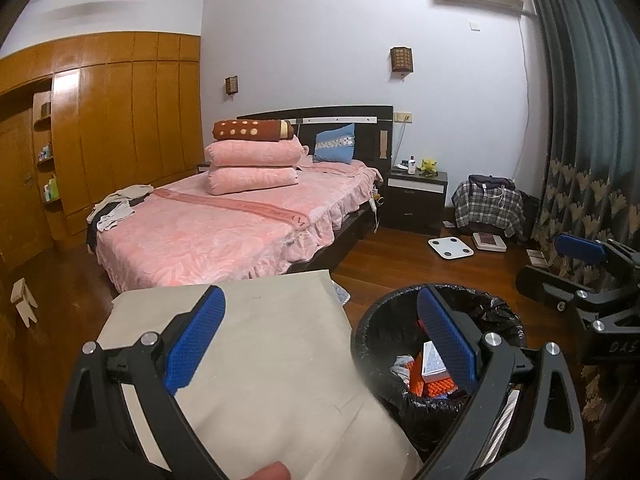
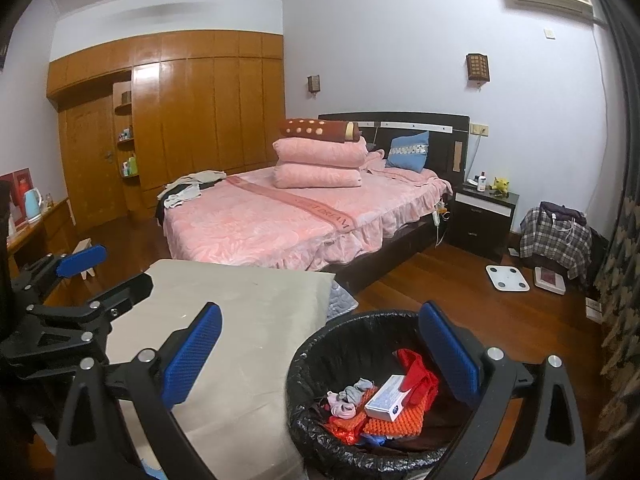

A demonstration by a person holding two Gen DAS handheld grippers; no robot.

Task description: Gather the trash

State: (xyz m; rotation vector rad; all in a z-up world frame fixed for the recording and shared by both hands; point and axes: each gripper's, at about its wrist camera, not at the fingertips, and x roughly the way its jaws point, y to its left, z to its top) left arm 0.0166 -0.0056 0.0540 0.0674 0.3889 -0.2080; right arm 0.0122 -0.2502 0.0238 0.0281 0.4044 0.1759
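Observation:
A black bin (image 1: 372, 332) lined with a black bag stands on the floor beside a beige-covered table (image 1: 272, 352). It also shows in the right wrist view (image 2: 320, 344). Inside lie a white and blue box (image 2: 386, 398), orange textured pieces (image 2: 396, 426), red wrapping (image 2: 418, 376) and a small grey-pink cloth (image 2: 346, 398). My left gripper (image 1: 320, 340) is open and empty above the table edge and bin. My right gripper (image 2: 320, 354) is open and empty over the bin's near side. The right gripper also shows in the left wrist view (image 1: 580, 252), and the left gripper in the right wrist view (image 2: 80, 264).
A pink bed (image 2: 288, 216) fills the middle of the room. A dark nightstand (image 2: 480, 216), a white scale (image 2: 507, 277), a plaid-covered pile (image 2: 556, 236) and curtains (image 1: 592, 160) are to the right. Wooden wardrobes (image 1: 132, 120) line the left wall.

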